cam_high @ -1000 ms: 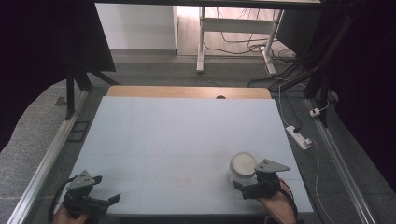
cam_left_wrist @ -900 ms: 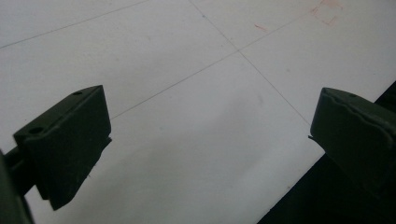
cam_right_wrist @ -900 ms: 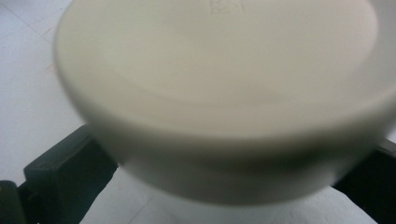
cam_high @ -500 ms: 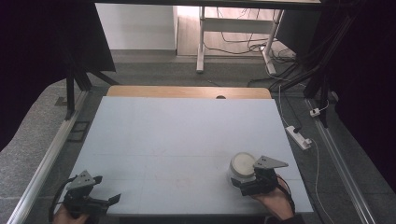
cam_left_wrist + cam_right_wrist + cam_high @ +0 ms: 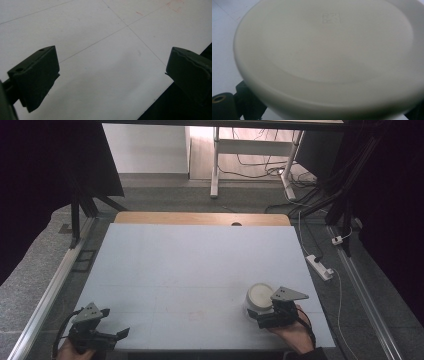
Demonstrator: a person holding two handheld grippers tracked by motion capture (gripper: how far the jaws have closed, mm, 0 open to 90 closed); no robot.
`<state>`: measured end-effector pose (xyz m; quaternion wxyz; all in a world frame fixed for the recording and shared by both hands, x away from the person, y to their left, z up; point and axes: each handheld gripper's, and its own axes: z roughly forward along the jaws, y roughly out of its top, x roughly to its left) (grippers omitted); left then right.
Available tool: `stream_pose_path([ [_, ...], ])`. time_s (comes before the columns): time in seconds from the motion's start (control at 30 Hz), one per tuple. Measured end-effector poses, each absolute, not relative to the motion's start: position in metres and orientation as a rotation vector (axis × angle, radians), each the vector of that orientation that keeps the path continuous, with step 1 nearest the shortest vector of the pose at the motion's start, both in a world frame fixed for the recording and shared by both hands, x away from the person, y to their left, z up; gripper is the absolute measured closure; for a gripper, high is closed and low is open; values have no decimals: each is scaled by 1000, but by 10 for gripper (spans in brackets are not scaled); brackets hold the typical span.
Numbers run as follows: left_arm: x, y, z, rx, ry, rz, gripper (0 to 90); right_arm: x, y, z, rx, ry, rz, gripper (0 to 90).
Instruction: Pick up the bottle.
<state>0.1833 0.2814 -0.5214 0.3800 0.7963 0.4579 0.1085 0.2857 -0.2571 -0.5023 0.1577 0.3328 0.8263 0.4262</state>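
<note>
- High view: a white round container [image 5: 260,296] stands on the pale table [image 5: 200,265] near its front right corner, close to the front edge and somewhat in from the right edge. The right gripper [image 5: 264,314] sits at the container's near side, touching or almost touching it; whether its jaws grip it cannot be told here. The left gripper [image 5: 107,336] hovers at the front left corner, jaws spread, holding nothing. The whole middle and far part of the table lies open, up to a wooden strip [image 5: 200,218] along the far edge.
- Left gripper view: the left gripper [image 5: 110,75] has its jaws wide apart over bare table [image 5: 100,37] crossed by thin lines; the table's edge runs just under the right-hand jaw, with dark floor beyond.
- Right gripper view: the container [image 5: 329,55] looms very close, its lid stamped with a small square mark [image 5: 331,18]. The jaws are mostly hidden beneath it, so their opening cannot be judged.
</note>
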Motion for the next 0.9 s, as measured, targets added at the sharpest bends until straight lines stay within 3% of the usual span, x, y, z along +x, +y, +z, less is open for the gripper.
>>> stream_pose_path([
  [0.9, 184, 282, -522, 2036, 1181, 268, 0, 288, -245, -487, 848, 2367, 1267, 67],
])
